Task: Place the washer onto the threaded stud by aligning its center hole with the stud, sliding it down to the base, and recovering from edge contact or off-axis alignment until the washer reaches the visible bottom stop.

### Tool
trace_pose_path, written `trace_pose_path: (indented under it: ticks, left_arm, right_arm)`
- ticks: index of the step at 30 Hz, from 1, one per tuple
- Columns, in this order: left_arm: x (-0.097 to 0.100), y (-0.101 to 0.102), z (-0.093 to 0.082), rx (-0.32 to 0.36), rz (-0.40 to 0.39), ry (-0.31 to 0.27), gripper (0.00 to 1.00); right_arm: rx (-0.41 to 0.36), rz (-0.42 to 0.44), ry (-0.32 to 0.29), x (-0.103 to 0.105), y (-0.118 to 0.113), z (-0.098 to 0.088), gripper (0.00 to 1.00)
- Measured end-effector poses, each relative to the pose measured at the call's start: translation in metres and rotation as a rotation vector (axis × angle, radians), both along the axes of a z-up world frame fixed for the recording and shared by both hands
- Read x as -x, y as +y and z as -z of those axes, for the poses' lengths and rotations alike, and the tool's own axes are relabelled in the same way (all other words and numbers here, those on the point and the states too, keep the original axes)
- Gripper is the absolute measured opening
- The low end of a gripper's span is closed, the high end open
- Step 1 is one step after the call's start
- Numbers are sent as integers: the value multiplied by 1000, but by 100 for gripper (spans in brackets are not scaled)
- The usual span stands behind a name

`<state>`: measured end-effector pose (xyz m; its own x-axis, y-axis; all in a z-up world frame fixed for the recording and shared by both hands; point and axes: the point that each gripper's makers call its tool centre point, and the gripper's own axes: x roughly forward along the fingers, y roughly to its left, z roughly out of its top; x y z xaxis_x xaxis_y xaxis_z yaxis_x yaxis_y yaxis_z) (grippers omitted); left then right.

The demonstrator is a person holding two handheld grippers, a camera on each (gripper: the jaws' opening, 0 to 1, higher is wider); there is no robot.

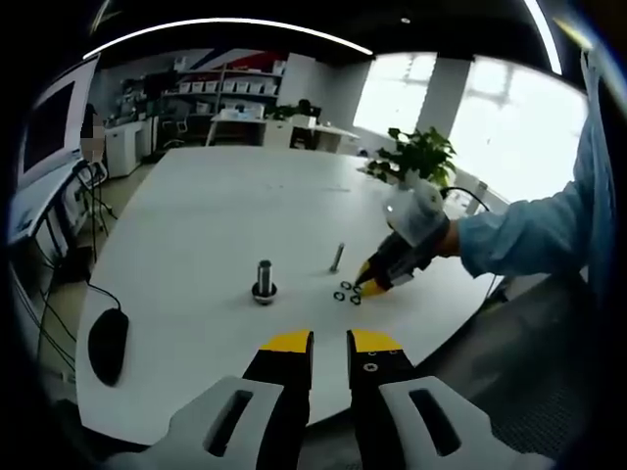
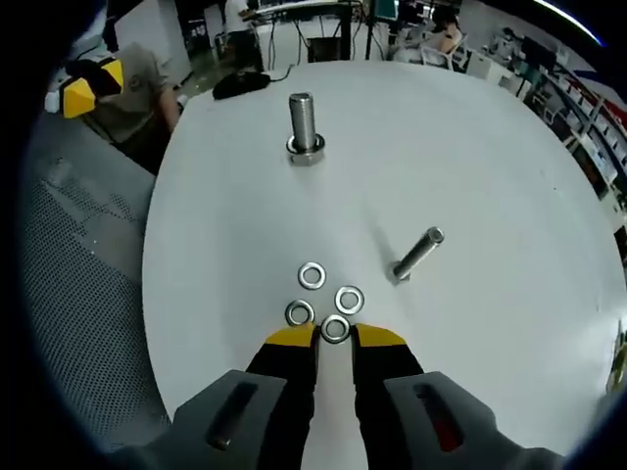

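The white counter (image 2: 470, 147) carries everything, with a black mouse (image 1: 108, 345) lying near one edge. Out toward its middle stands the large threaded stud (image 2: 302, 119), upright, with a nut or collar (image 2: 305, 149) ringing its base; that collar looks like the bottom stop. A slimmer bolt (image 2: 418, 253) stands well apart from it, closer to the edge where the person works. Just beside that bolt, nearer the edge, four small washers sit in a tight cluster, none of them on the stud yet.

The right gripper (image 2: 334, 336) is down at that cluster, its jaws a narrow gap apart with the nearest washer (image 2: 335, 329) right at the tips; whether they already pinch it I cannot tell. From those jaws the stud lies straight ahead across the counter, its long axis vertical, so the washer would have to be carried forward, held flat and lowered over the top.

The left gripper (image 1: 330, 345) hangs back over the near edge, jaws slightly apart and holding nothing. The right is plainly the nearer to the washers.
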<state>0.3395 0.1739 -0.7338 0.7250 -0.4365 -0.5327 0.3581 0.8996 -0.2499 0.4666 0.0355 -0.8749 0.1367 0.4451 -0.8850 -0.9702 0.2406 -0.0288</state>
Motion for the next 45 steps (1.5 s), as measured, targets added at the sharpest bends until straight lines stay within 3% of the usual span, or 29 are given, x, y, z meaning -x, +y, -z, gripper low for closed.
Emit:
trace_pose_path:
  ticks: [6, 27, 33, 45]
  left_arm:
    - [-1, 1, 0, -7, -4, -2, 11]
    - [-1, 2, -1, -12, -3, -9, 11]
    - [-2, 2, -1, -13, -6, -11, 11]
    - [-2, 4, 0, -15, -14, -10, 11]
  right_arm:
    - [-11, 3, -5, 0, -1, -3, 14]
    - [-149, 65, -112, -32, 22, -72, 14]
    - [-153, 95, -161, -45, 27, -74, 14]
    - [-123, 110, -170, -54, 26, -60, 14]
